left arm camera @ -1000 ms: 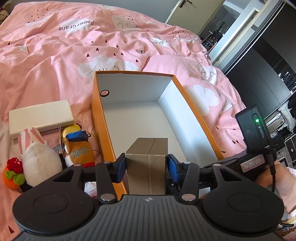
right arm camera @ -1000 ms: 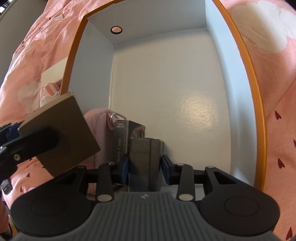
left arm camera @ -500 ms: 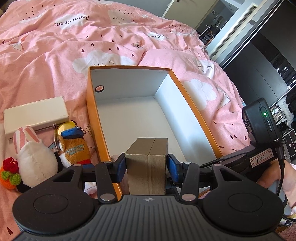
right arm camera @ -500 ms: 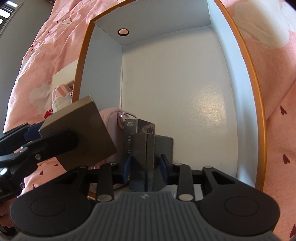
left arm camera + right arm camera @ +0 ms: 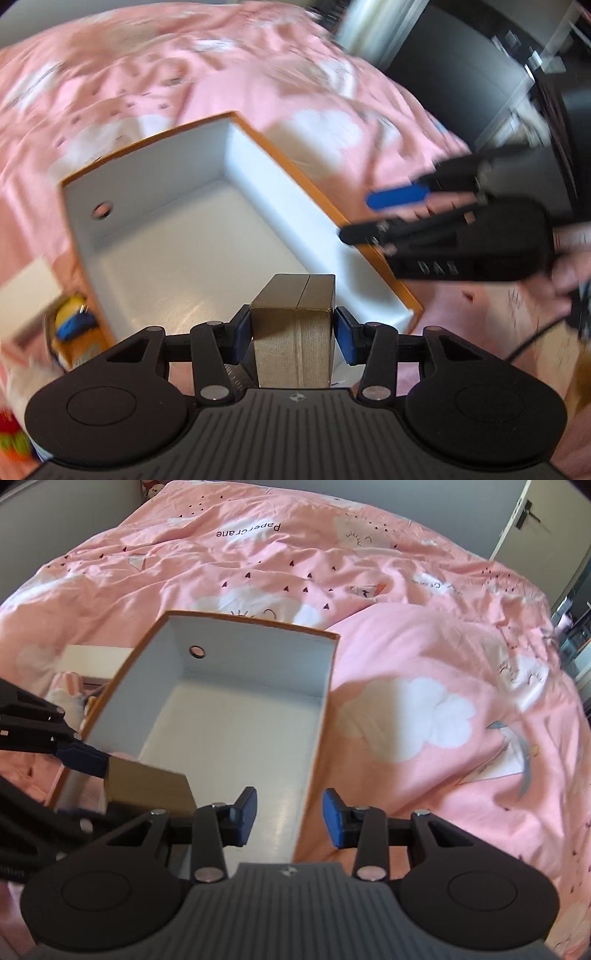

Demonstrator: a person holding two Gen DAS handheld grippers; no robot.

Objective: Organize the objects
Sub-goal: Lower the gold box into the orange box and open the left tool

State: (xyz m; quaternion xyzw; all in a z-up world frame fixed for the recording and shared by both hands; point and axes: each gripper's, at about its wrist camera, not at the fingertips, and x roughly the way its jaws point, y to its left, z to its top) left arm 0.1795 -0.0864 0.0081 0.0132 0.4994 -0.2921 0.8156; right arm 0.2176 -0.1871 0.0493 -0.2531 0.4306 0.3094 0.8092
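The left gripper (image 5: 293, 336) has its blue pads pressed on both sides of a tan cardboard box (image 5: 293, 332), gripping it firmly, and carries it just above the near end of the big orange-rimmed box (image 5: 258, 136), whose white inside lies open on the pink bed cover (image 5: 424, 635). The right gripper (image 5: 290, 821) has nothing between its jaws, which are about half open and widening, over the orange-rimmed box's right wall. From the right wrist view, the tan cardboard box shows at lower left, clamped by the other tool. A blurred yellow-and-blue toy (image 5: 72, 321) sits outside the orange-rimmed box's left wall.
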